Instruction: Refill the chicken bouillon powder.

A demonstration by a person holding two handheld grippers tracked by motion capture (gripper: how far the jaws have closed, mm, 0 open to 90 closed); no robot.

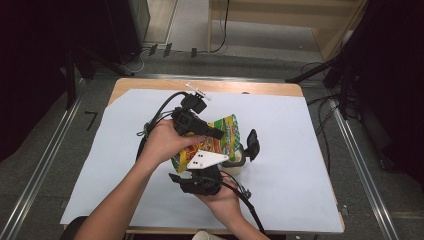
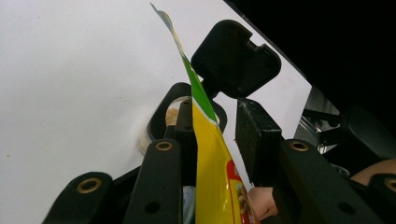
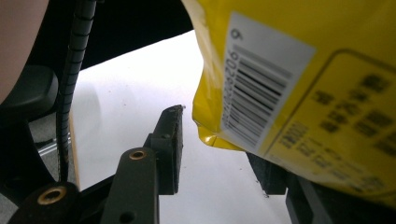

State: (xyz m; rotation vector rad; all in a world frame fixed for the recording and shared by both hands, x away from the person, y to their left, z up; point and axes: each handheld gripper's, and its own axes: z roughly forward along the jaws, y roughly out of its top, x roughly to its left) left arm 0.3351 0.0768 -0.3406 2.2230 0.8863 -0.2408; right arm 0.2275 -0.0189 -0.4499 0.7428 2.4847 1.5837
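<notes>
Both grippers meet over a yellow snack bag (image 1: 212, 142) in the high view: the left gripper (image 1: 212, 132) lies across its top, the right gripper (image 1: 200, 180) sits just below it, and a jar (image 1: 239, 161) with its black lid (image 1: 252, 143) flipped up stands beside them.

Left gripper view: the bag (image 2: 212, 168) stands between parted jaws, against one pad, clear of the other.

Right gripper view: jaws part-open, nothing gripped; the bag's barcode panel (image 3: 266, 93) shows a "9"; remaining print is blurred.
</notes>
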